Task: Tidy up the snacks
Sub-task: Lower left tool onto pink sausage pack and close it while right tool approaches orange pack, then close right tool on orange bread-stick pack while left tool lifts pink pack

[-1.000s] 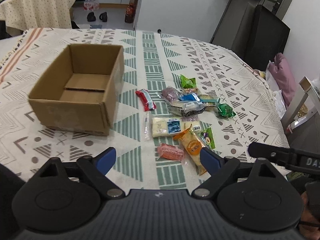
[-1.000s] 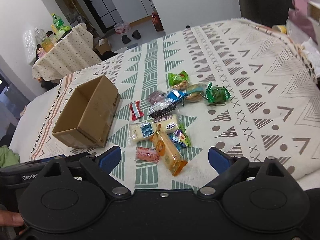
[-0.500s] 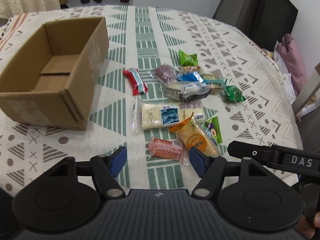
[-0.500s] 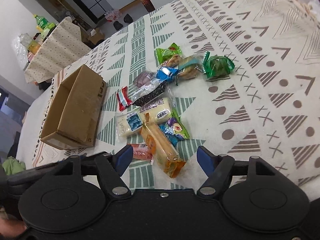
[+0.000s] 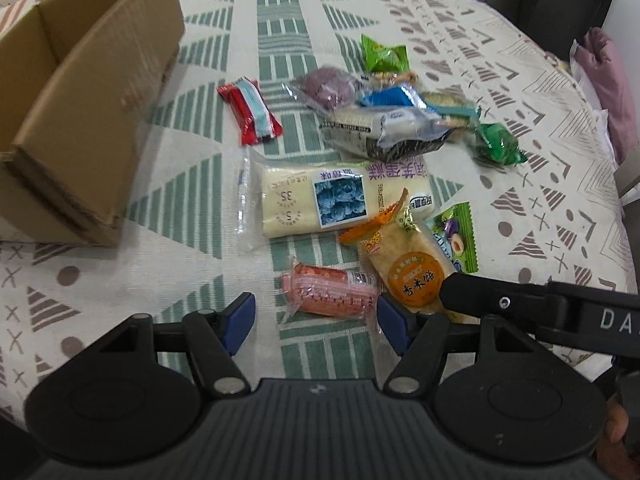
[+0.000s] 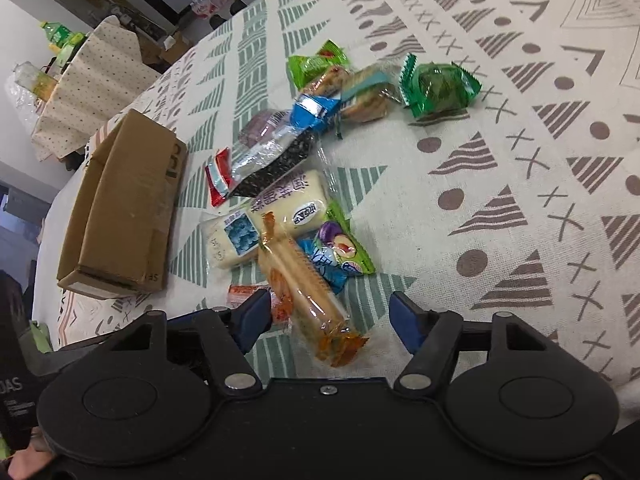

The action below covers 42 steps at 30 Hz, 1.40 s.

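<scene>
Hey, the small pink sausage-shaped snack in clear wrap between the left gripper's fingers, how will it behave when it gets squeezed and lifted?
The small pink sausage-shaped snack looks rounded, so it may roll off the patterned tablecloth if nudged. Its glossy clear wrap probably makes it a bit slippery. It seems light and slightly soft, so the open left gripper should likely close gently across its middle.

One cardboard box point(image 5: 84, 120), two grippers point(image 5: 316, 320) point(image 6: 326, 316), and about eleven wrapped snacks point(image 5: 344, 200) lie on one patterned tablecloth point(image 5: 532, 184).

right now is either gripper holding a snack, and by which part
Nothing is held. The left gripper is open around the pink sausage pack; the right gripper is open around the orange cracker pack. Both lie on the tablecloth.
</scene>
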Each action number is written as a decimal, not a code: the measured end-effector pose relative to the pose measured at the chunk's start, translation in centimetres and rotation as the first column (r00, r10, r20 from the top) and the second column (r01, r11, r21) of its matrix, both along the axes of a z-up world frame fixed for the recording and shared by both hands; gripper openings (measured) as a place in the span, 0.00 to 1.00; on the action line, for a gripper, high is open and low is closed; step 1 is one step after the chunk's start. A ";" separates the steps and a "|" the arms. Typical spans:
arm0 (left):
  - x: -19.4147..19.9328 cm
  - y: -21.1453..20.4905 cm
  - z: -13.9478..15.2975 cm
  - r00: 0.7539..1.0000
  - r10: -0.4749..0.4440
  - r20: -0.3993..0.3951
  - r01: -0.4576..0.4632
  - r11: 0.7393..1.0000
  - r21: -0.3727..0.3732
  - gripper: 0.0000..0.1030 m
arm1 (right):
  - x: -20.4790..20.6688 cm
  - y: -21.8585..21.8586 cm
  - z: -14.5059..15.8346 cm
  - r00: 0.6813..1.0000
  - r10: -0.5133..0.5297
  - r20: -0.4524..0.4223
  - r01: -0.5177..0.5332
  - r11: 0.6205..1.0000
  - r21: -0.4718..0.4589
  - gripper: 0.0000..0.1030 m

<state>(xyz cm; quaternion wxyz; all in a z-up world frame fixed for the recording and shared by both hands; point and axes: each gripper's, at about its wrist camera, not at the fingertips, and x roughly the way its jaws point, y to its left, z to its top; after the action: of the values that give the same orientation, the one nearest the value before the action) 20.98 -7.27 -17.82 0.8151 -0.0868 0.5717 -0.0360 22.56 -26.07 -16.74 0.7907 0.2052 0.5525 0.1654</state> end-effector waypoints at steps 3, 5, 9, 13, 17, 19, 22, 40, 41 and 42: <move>0.5 -0.5 -0.7 1.000 -0.012 -0.015 0.012 1.000 0.012 0.65 | 0.5 0.1 -0.5 1.000 0.000 -0.018 0.000 1.000 0.003 0.56; 0.8 -0.5 -0.9 1.000 -0.011 -0.008 0.011 1.000 0.016 0.65 | 0.8 0.1 -0.7 1.000 -0.004 -0.024 0.004 1.000 0.006 0.55; 0.9 -0.6 -1.0 1.000 -0.015 0.010 0.015 0.999 0.028 0.64 | 1.1 0.2 -1.1 0.999 -0.004 -0.038 0.005 1.000 0.018 0.55; 0.8 -0.6 -0.9 0.999 -0.037 0.016 0.036 0.998 0.044 0.55 | 1.3 0.6 -1.3 0.999 0.019 -0.043 -0.017 0.999 0.036 0.55; 0.5 0.1 -0.6 1.000 -0.016 0.007 0.015 1.000 0.026 0.49 | 1.3 1.5 -1.3 0.998 0.060 -0.034 -0.059 0.998 0.029 0.55; 0.2 0.4 -0.5 1.000 -0.009 0.005 0.008 1.000 0.024 0.49 | 1.3 1.7 -1.3 0.997 0.074 -0.035 -0.072 0.997 0.037 0.55; -0.5 1.0 -0.1 1.000 0.007 0.002 -0.007 1.000 0.006 0.49 | 1.1 2.1 -1.4 0.995 0.091 -0.035 -0.090 0.996 0.024 0.55; -5.1 3.9 5.7 0.989 0.075 0.129 -0.079 0.997 0.022 0.49 | -0.8 3.3 0.4 0.986 0.156 0.055 -0.159 0.987 0.039 0.23; -5.4 4.0 6.2 0.987 0.078 0.141 -0.082 0.996 0.021 0.49 | -1.0 3.2 0.7 0.986 0.153 0.068 -0.156 0.987 0.044 0.23; -5.6 4.2 6.5 0.985 0.081 0.150 -0.085 0.996 0.018 0.49 | -1.1 3.0 1.0 0.985 0.149 0.082 -0.154 0.987 0.051 0.23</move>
<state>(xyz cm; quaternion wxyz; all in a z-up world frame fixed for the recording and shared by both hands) 15.34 -3.07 -11.27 0.8572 -0.0977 0.5056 -0.0016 21.45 -23.05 -15.69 0.7906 0.1785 0.5303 0.2486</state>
